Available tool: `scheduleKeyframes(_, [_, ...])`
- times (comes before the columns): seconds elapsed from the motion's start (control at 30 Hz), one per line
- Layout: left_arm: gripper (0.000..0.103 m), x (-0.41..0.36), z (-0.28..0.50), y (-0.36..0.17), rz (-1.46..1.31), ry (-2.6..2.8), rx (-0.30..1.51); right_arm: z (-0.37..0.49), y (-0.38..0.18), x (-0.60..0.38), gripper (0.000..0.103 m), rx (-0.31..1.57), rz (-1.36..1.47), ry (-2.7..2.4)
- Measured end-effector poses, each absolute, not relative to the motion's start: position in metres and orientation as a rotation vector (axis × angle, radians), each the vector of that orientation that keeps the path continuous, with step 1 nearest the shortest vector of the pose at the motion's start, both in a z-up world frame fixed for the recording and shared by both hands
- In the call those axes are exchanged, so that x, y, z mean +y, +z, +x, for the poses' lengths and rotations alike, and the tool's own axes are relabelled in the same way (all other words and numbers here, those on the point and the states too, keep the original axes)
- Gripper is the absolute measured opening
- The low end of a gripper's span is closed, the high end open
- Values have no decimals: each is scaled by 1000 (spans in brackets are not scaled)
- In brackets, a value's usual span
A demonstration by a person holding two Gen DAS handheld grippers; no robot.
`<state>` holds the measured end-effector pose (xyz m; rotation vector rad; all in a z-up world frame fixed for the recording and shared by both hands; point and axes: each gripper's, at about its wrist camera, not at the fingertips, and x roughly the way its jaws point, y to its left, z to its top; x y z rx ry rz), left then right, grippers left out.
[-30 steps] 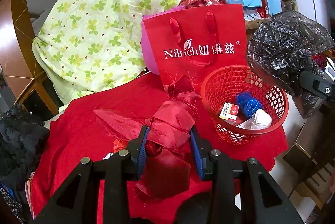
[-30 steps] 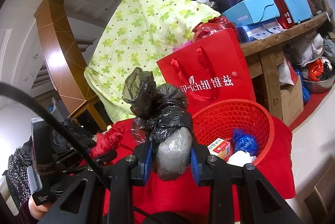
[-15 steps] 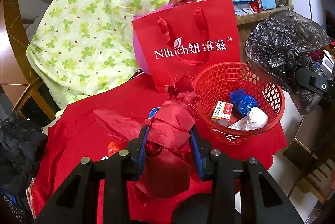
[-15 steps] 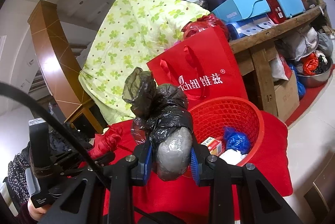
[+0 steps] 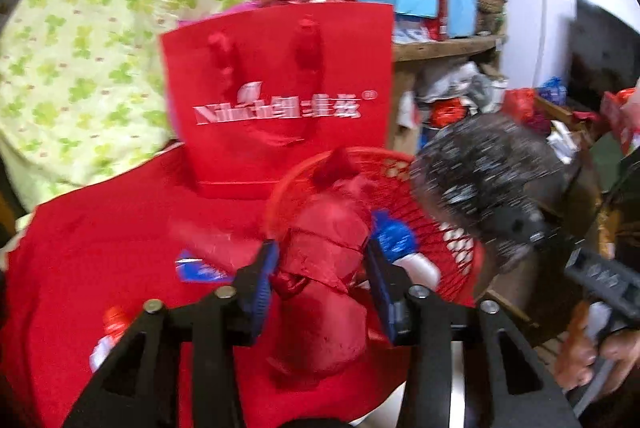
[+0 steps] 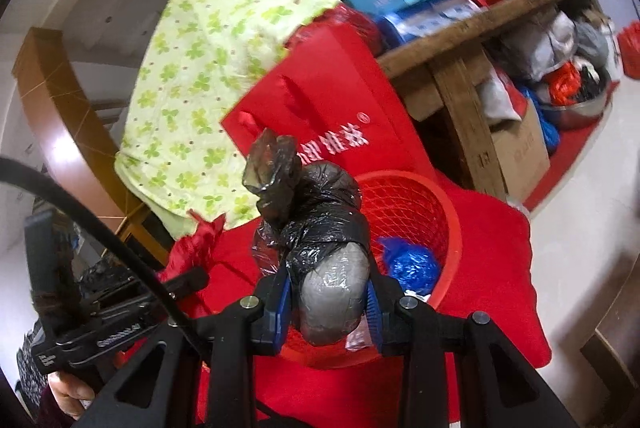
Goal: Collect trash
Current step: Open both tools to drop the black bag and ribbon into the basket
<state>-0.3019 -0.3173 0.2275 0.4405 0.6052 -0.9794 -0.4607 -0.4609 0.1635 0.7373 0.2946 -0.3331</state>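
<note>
Jaws of the left gripper [image 5: 322,262] are clamped on a crumpled red bag [image 5: 324,248]; those of the right gripper [image 6: 327,298] on a knotted black bag [image 6: 320,224], the red basket [image 6: 404,204] at 1 o'clock.

left tongs [image 5: 322,268] clamped, right tongs [image 6: 328,298] clamped, both raised

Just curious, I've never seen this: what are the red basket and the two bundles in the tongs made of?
Red basket: moulded plastic, open mesh wall. Black bundle: thin glossy plastic film, crinkled, with highlights. Red bundle: probably shiny plastic bag or foil, creased.
</note>
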Motion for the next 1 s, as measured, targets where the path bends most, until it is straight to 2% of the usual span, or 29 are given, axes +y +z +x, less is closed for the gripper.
scheduleKeyframes(0.07, [60,-331,-295,221,427,-997,628,-450,154,-468,35,330,749,-336])
scheduleKeyframes(0.1, [67,-335,-294,218,422,-998,635,-444,148,-472,40,352,761,-330])
scheduleKeyframes(0.13, [68,-337,-292,215,412,-995,642,-441,143,-474,48,365,774,-325])
scheduleKeyframes(0.17, [68,-336,-289,213,402,-990,650,-438,139,-477,67,367,791,-325])
scheduleKeyframes(0.2, [68,-334,-288,213,399,-988,653,-439,136,-479,68,356,806,-333])
scheduleKeyframes(0.4, [72,-287,-287,212,408,-929,599,-457,142,-475,68,298,778,-358])
scheduleKeyframes(0.7, [73,-144,-263,185,377,-658,612,-464,176,-433,68,261,685,-304])
scheduleKeyframes(0.87, [73,-51,-245,170,323,-444,637,-433,210,-374,68,265,576,-149])
scheduleKeyframes(1.0, [73,5,-238,158,284,-324,655,-403,215,-333,68,321,545,-40])
